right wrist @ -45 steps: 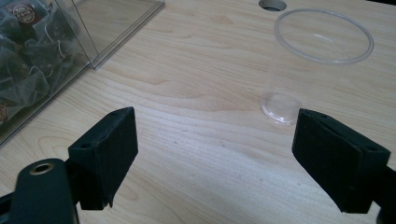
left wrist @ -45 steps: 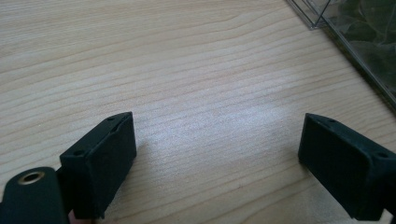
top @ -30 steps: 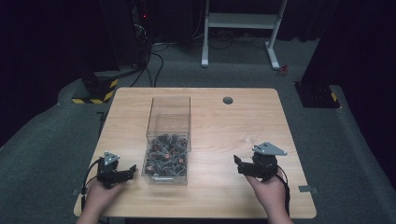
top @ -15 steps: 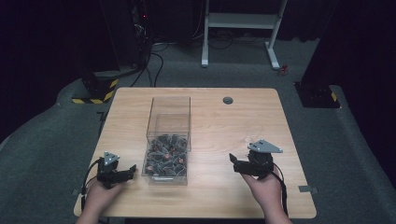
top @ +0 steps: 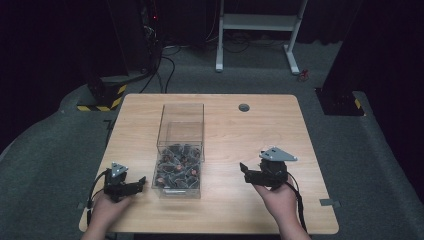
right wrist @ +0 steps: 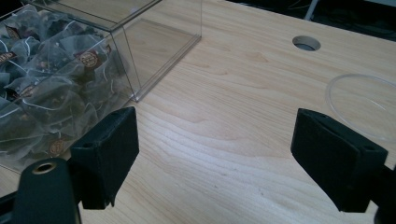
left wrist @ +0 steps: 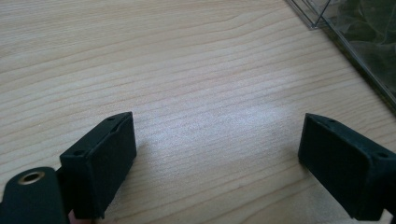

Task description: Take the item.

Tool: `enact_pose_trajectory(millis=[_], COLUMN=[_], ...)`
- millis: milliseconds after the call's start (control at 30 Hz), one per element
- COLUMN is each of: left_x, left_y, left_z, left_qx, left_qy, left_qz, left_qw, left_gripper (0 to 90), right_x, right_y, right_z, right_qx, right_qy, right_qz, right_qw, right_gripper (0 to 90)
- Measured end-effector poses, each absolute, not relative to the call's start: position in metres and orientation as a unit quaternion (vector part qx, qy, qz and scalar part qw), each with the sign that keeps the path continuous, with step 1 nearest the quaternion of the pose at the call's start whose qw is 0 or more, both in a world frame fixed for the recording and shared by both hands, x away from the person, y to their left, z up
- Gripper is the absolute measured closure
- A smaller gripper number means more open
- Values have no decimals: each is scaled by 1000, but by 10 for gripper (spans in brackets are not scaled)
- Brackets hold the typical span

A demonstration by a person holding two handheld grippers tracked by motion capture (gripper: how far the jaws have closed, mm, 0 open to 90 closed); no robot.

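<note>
A clear plastic box stands on the wooden table. Its near compartment holds several tea bags; the far compartment looks empty. My left gripper lies low at the box's near left corner and points right at it. It is open with bare wood between its fingers. My right gripper is to the right of the box and points left, apart from it. It is open and holds nothing, with the tea bags behind the clear wall at the left of the right gripper view.
A round cable hole sits near the table's far edge. A faint clear ring lies on the wood at the right of the right gripper view. Dark floor, cables and a white stand lie beyond the table.
My right gripper has shifted a little to the left, toward the box. The left gripper and the box have not moved.
</note>
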State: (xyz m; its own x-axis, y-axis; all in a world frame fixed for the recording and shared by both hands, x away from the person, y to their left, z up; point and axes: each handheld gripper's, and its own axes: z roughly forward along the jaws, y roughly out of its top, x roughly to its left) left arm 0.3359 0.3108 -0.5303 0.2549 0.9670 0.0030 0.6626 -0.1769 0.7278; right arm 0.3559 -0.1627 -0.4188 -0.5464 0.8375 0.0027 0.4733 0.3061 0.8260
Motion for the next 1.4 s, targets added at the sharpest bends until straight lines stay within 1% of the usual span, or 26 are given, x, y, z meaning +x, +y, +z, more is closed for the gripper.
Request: enact_pose_trajectory(millis=[367,1400], left_x=[336,336], left_y=[311,311], left_z=[-530,-530], left_qx=[728,728], left_qy=[560,560], left_qz=[243,243], left_qw=[313,313], left_gripper=[116,115], right_x=[358,361], right_y=[-148,-112], right_z=[-414,-411], right_qx=[405,374], right_qy=[785,800], right_qz=[413,422], right_qw=[222,203], right_gripper=[157,160])
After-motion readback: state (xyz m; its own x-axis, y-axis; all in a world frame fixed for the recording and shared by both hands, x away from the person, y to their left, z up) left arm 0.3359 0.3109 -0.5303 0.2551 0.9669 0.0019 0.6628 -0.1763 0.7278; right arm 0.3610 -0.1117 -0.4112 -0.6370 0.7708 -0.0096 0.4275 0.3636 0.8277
